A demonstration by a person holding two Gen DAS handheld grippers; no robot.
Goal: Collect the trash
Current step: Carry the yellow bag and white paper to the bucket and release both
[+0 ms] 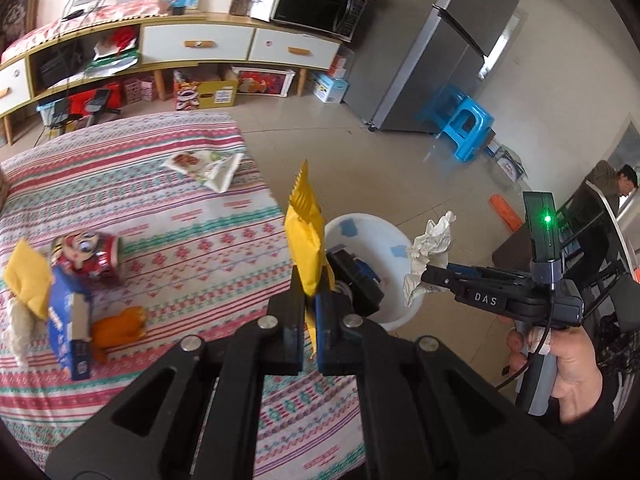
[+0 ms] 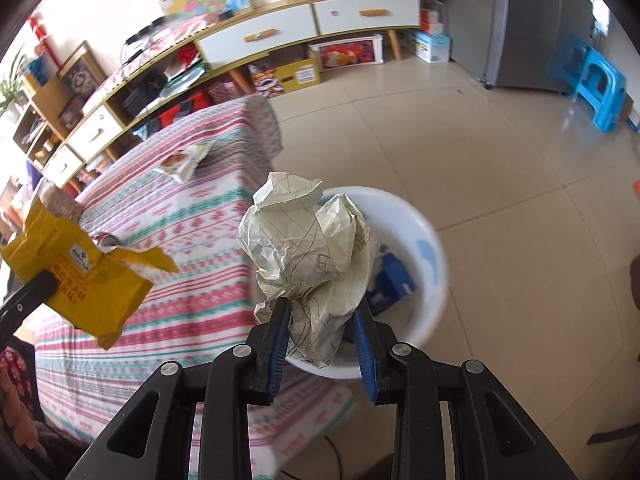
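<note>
My left gripper (image 1: 310,300) is shut on a yellow snack wrapper (image 1: 305,236), which stands up between its pads at the table's right edge. The same wrapper (image 2: 80,280) shows at the left of the right wrist view. My right gripper (image 2: 322,312) is shut on a crumpled ball of white paper (image 2: 312,248), held over a white plastic bin (image 2: 424,240) on the floor. That gripper (image 1: 424,276) and its paper (image 1: 430,248) hang above the bin (image 1: 372,232) in the left wrist view. A blue piece lies inside the bin.
The table with a striped cloth (image 1: 160,240) carries a red can (image 1: 90,256), a blue box (image 1: 70,320), an orange wrapper (image 1: 120,326), another yellow packet (image 1: 28,280) and a white snack bag (image 1: 204,164). A cabinet, a fridge (image 1: 440,48) and a blue stool (image 1: 466,124) stand behind.
</note>
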